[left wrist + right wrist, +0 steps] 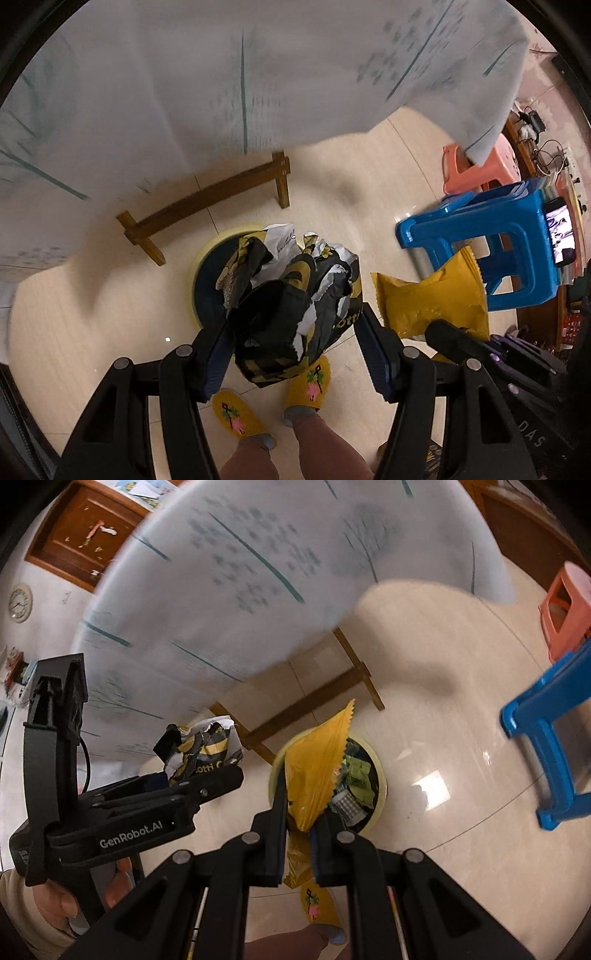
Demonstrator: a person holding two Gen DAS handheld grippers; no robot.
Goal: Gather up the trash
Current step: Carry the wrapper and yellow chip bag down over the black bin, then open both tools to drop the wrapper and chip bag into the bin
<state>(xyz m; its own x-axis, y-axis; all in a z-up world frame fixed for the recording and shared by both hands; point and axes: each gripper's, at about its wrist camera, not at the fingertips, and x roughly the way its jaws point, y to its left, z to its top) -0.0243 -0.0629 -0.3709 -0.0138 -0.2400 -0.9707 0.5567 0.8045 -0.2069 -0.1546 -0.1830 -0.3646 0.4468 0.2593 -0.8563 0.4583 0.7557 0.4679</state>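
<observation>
My left gripper (295,332) is shut on a crumpled black-and-yellow wrapper (295,295), held above a round pale-yellow trash bin (207,254) on the floor. My right gripper (299,819) is shut on a flat yellow snack bag (314,760), held over the same bin (376,760), which holds green and white scraps. The yellow bag also shows at the right of the left wrist view (432,299). The left gripper and its wrapper (199,749) show at the left of the right wrist view.
A table with a white patterned cloth (221,81) hangs over wooden legs (207,199) behind the bin. A blue plastic stool (498,243) and a pink stool (476,166) stand to the right. The person's feet in yellow slippers (306,380) are below the grippers.
</observation>
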